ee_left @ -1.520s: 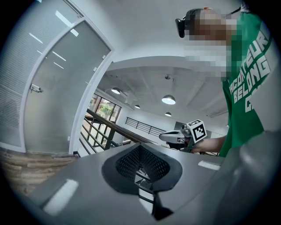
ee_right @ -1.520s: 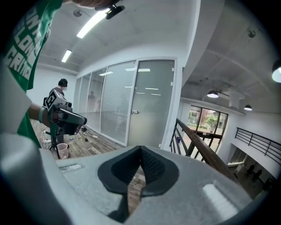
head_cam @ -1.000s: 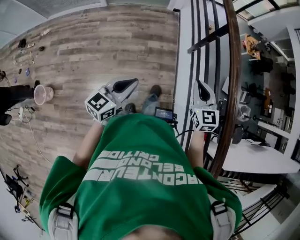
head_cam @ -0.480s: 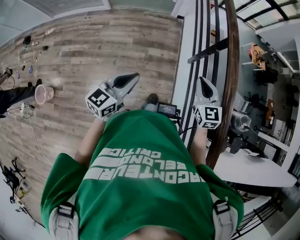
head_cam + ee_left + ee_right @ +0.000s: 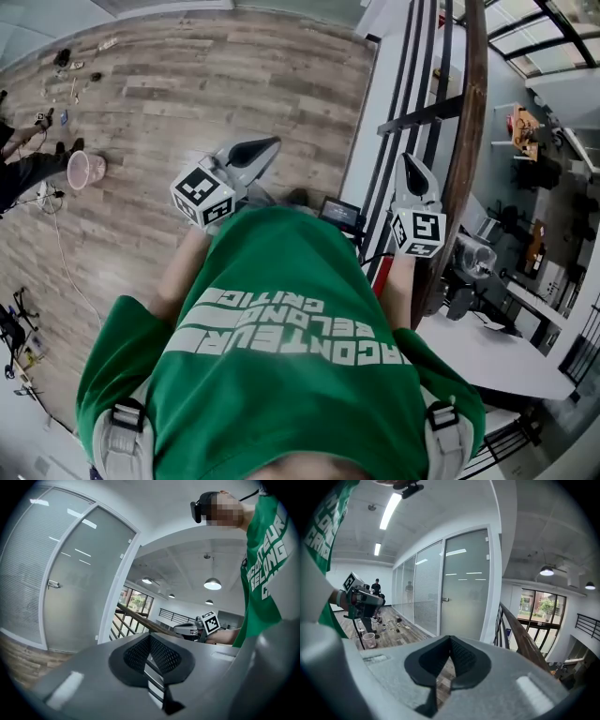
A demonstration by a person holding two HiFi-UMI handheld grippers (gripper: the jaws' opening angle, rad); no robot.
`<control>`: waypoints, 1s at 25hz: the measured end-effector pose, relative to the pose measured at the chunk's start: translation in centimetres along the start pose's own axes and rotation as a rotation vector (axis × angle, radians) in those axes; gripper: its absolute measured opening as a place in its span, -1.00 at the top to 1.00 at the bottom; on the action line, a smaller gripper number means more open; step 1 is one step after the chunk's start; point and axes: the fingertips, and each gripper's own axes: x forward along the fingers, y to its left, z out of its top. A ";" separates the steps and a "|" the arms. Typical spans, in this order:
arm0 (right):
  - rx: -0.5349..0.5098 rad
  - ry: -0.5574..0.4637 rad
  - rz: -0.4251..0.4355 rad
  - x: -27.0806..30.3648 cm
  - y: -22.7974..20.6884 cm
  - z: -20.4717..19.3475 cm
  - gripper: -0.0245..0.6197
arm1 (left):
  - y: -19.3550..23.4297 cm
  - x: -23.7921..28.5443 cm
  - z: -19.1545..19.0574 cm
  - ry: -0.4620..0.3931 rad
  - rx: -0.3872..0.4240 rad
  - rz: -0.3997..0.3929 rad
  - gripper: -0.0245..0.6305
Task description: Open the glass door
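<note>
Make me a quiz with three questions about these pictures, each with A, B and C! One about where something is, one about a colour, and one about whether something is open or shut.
1. Where is the pink cup?
A. on the floor
B. on a table
C. in a gripper

2. What colour is the person's shirt?
A. red
B. green
C. blue

3. How is the glass door?
A. wide open
B. half open
C. shut

Answers:
1 A: the cup stands on the wood floor, far left in the head view.
2 B: the shirt is green with white letters.
3 C: in the right gripper view the door lies flush, with no gap at its edge.
</note>
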 end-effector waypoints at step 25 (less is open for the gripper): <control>0.046 0.112 0.089 21.6 -6.2 11.4 0.95 | 19.1 10.3 12.8 -0.061 -0.043 -0.017 0.88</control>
